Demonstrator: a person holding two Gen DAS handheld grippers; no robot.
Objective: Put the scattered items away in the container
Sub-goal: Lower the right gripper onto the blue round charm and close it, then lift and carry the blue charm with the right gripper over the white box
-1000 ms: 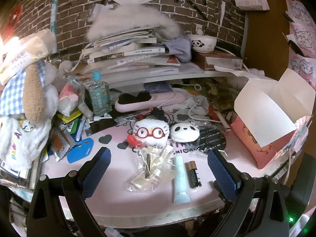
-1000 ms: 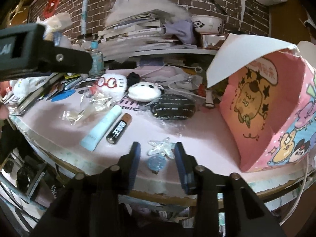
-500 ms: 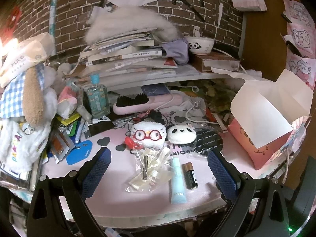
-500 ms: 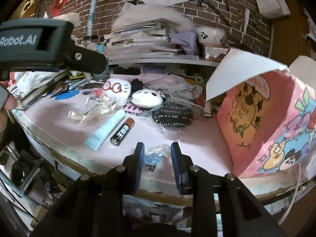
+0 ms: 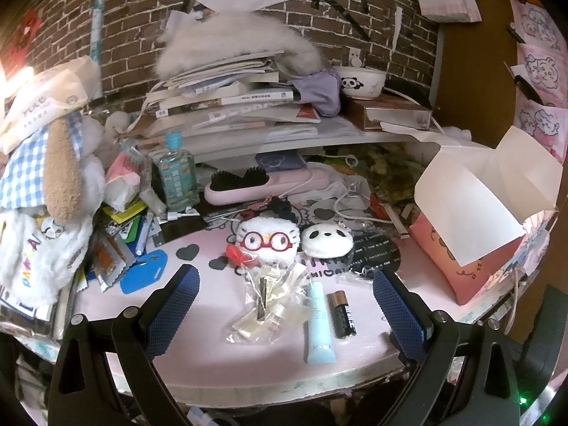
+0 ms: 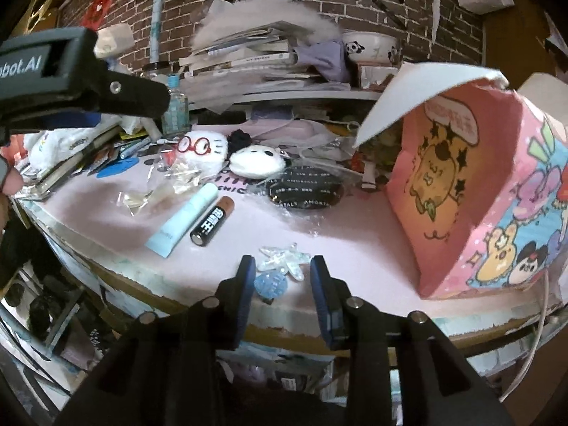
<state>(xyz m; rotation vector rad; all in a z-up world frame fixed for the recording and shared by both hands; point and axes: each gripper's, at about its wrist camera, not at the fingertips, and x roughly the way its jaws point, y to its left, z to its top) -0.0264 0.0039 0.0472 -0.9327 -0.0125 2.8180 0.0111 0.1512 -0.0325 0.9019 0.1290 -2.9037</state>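
the right gripper point(image 6: 282, 284) sits at the near edge of the pink tabletop point(image 6: 355, 234), its blue-padded jaws parted a little either side of two small trinkets: a glittery clear star-shaped hair clip point(image 6: 282, 262) and, touching it, a small round blue faceted charm point(image 6: 270, 284). nothing is pinched yet, as far as i can see; both lie flat on the table. the left gripper point(image 5: 284, 307) hangs wide open over the middle of the desk, empty, above a crinkled clear plastic packet point(image 5: 271, 301), a pale blue squeeze tube point(image 5: 319, 323) and a black-and-copper battery point(image 5: 342, 314).

the container, a pink cartoon-printed cardboard box point(image 6: 490, 191) with its white flaps up, stands just to the right of the trinkets.

these pieces are thin and slippery, i'd say, so the jaws should come lower, nearly scraping the table, and close on the star's thicker middle rather than a point. taking one at a time looks safer so near the edge, then lift clear of the flap before dropping it in.
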